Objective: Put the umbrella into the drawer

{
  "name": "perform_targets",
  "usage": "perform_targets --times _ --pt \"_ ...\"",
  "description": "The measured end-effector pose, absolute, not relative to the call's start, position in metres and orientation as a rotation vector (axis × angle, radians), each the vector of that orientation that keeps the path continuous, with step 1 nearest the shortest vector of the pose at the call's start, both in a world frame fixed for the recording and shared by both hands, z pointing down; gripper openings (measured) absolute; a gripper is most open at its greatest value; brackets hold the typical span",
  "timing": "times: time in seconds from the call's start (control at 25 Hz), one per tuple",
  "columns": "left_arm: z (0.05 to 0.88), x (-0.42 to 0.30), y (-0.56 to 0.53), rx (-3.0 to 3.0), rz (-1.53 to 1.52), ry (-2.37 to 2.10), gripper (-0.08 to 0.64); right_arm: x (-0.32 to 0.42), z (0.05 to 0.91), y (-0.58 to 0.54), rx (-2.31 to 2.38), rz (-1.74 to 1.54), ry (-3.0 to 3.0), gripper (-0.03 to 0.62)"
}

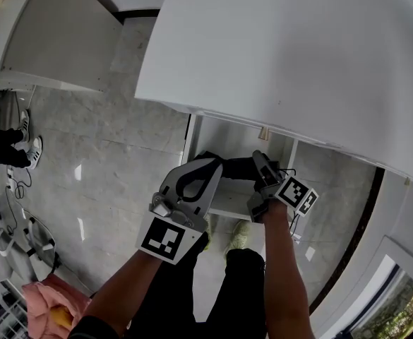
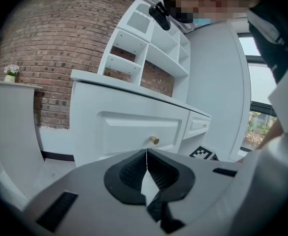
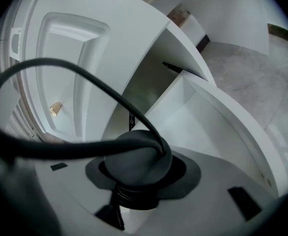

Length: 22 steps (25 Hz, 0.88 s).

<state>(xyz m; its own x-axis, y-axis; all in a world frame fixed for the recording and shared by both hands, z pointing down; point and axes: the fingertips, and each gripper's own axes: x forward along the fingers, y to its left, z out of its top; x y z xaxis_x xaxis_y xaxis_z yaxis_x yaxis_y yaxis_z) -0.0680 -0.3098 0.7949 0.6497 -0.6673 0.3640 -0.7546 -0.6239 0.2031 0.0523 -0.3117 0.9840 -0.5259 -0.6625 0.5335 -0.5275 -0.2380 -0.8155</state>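
The black umbrella hangs over the open white drawer below the cabinet top. My right gripper is shut on its round black handle, and the wrist strap loops up in front of the right gripper camera. The drawer's white inside lies just beyond the handle. My left gripper is at the drawer's left, beside the umbrella's far end. Its jaws meet at the tips with nothing between them, facing a closed drawer front with a brass knob.
The broad white cabinet top overhangs the drawer. A second white unit stands at the upper left. Another person's legs and shoes are on the marble floor at the left, a pink cloth at the bottom left.
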Motion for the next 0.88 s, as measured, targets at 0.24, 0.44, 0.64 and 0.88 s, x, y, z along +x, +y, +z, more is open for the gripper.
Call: perform_targets --times 0.24,0.44,0.64,0.88 --pt "0.799 -0.065 -0.312 2.51 0.353 -1.132 0.008 0.06 1.005 -0.315 -1.479 -1.951 1.705 0.167" --pt "0.8 -0.06 -0.312 2.504 0.355 -1.119 0.008 0.072 1.031 -0.306 -1.542 -2.045 1.436 0.167" --pt "0.796 -0.058 -0.311 2.49 0.348 -1.111 0.008 0.085 1.055 -0.29 -1.603 -2.109 1.167 0.167" --pt "0.791 -0.058 -0.31 2.466 0.332 -1.108 0.008 0.097 1.083 -0.268 -1.624 -2.173 0.908 0.169"
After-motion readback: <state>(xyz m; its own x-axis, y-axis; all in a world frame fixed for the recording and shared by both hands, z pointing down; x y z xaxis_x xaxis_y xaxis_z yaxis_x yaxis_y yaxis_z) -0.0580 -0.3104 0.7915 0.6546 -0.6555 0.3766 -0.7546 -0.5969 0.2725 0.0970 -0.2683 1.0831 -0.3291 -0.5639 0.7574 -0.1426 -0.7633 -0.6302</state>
